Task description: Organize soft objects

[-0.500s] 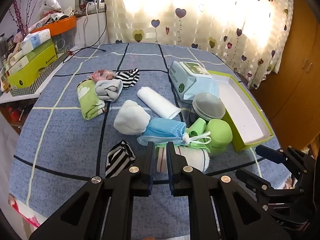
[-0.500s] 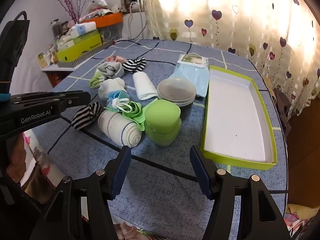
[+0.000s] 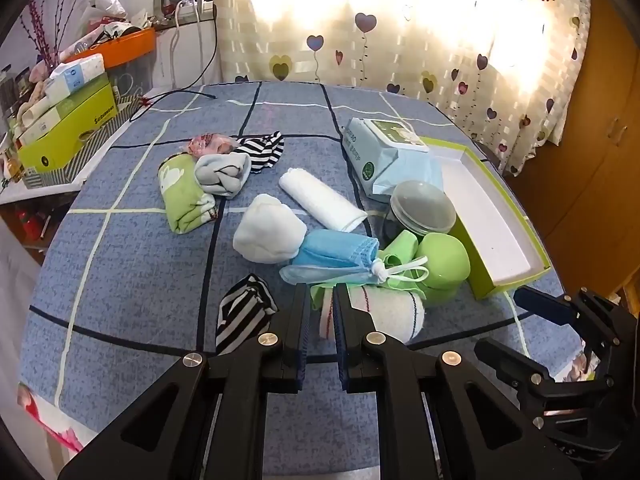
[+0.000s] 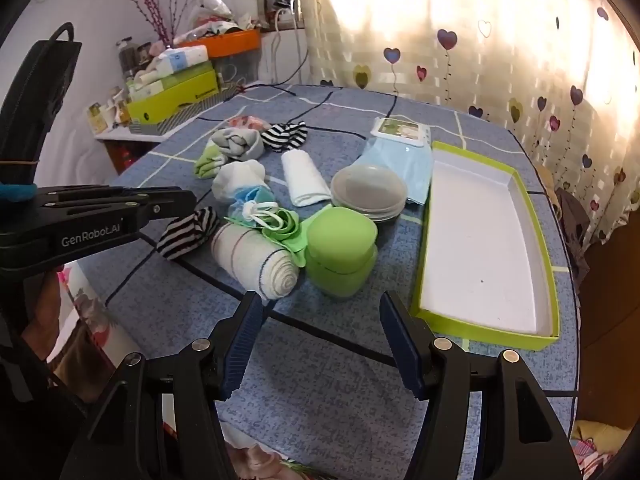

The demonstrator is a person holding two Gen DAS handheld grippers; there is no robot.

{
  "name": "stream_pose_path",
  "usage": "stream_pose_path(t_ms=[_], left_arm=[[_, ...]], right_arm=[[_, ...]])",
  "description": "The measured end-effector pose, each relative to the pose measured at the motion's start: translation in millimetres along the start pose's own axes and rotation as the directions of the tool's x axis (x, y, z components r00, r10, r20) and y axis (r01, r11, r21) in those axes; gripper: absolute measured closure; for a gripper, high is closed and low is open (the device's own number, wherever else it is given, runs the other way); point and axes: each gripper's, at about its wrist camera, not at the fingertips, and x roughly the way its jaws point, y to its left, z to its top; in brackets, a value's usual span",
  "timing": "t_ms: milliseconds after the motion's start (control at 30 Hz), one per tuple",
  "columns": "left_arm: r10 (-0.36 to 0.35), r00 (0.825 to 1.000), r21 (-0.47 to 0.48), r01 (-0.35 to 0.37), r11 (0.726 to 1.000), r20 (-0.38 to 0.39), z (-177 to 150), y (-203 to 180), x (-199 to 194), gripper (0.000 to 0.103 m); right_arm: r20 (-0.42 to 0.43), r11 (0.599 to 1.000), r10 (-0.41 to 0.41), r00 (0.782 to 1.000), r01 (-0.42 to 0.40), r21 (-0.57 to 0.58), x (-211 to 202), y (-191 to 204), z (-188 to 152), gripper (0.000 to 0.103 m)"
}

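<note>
My left gripper is nearly shut, w/ just a thin gap between the two black fingers, & nothing is in it. It hangs low over the blue checked tablecloth, tips right by the rolled cream towel w/ thin dark stripes. The black & white striped sock roll lies just left of the tips.

My right gripper is wide open & holds nothing. It sits above the cloth near the table's front edge. The same cream towel is just past its left finger, & the round green plastic jar w/ lid is straight ahead.

Soft things sit in a bunch mid-table: a blue face mask w/ white loops touching a white sock ball, a white rolled cloth, a grey sock bundle & a green folded cloth.

The long green box w/ white inside lies to the right. Nothing soft is in it yet.
</note>
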Motion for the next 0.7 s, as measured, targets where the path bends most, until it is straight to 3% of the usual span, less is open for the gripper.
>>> stream_pose_path(t_ms=[700], left_arm=[[0.017,1.000,-0.005,-0.017,1.000,-0.010,0.3,3.6,2.9,0.091]], right_arm=[[0.003,0.999,0.028,1.000,-0.028,-0.022,1.3,5.3,3.1,0.042]])
